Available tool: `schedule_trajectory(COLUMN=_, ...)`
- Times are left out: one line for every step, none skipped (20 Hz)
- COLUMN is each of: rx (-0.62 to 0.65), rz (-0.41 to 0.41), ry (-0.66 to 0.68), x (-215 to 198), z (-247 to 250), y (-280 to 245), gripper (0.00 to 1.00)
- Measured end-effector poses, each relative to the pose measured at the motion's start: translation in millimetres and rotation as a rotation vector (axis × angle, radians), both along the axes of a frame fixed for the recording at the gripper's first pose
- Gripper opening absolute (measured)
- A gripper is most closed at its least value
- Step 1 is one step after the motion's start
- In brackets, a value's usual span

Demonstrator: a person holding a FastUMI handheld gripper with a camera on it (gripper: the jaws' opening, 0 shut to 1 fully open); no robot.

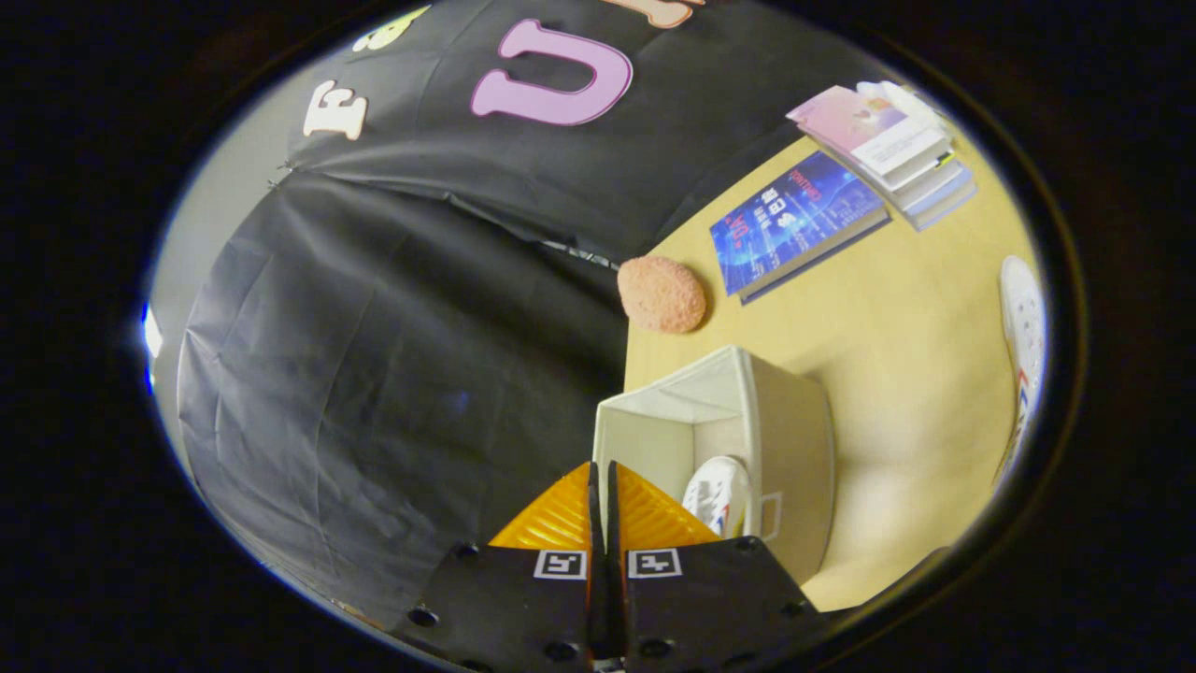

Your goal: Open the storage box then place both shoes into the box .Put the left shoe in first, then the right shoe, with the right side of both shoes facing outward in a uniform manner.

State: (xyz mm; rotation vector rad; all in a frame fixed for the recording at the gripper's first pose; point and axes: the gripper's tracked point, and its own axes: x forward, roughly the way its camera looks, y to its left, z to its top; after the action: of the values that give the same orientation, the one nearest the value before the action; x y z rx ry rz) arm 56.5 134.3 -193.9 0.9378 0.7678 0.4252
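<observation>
The gripper [599, 486] is hanging over the box [747, 411] with its fingers closed on nothing; one shoe [718, 494] is lying inside, so the second shoe [1023, 346], well apart on the table [897, 308], looks next: opening and reaching there

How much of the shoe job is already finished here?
Done: the storage box stands open with one shoe inside. In hand: nothing; the gripper is shut and empty, above the box's near edge. Left: the second shoe lies on the table, away from the box.
</observation>
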Motion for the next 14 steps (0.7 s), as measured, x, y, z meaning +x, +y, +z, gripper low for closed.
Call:
schedule_trajectory(rx=-0.004, rz=-0.017, ry=0.000, x=2, z=-1, y=-11, gripper=0.02)
schedule_trajectory(rx=-0.009, rz=-0.034, ry=0.002, x=4, z=-2, y=-23, gripper=0.02)
schedule_trajectory(rx=-0.014, rz=-0.050, ry=0.004, x=5, z=-3, y=-34, gripper=0.02)
schedule_trajectory(rx=-0.019, rz=-0.066, ry=0.006, x=6, z=-5, y=-45, gripper=0.02)
schedule_trajectory(rx=-0.024, rz=-0.082, ry=0.010, x=7, z=-7, y=-57, gripper=0.02)
schedule_trajectory(rx=-0.029, rz=-0.097, ry=0.014, x=8, z=-11, y=-69, gripper=0.02)
schedule_trajectory(rx=-0.036, rz=-0.109, ry=0.018, x=8, z=-14, y=-79, gripper=0.02)
schedule_trajectory(rx=-0.043, rz=-0.122, ry=0.022, x=8, z=-18, y=-90, gripper=0.02)
schedule_trajectory(rx=-0.050, rz=-0.133, ry=0.029, x=7, z=-21, y=-100, gripper=0.02)
schedule_trajectory(rx=-0.059, rz=-0.147, ry=0.036, x=6, z=-26, y=-111, gripper=0.02)
schedule_trajectory(rx=-0.072, rz=-0.159, ry=0.044, x=3, z=-32, y=-122, gripper=0.02)
schedule_trajectory(rx=-0.085, rz=-0.171, ry=0.055, x=2, z=-39, y=-133, gripper=0.02)
schedule_trajectory(rx=-0.097, rz=-0.183, ry=0.069, x=-1, z=-46, y=-144, gripper=0.02)
schedule_trajectory(rx=-0.111, rz=-0.197, ry=0.086, x=-5, z=-55, y=-157, gripper=0.02)
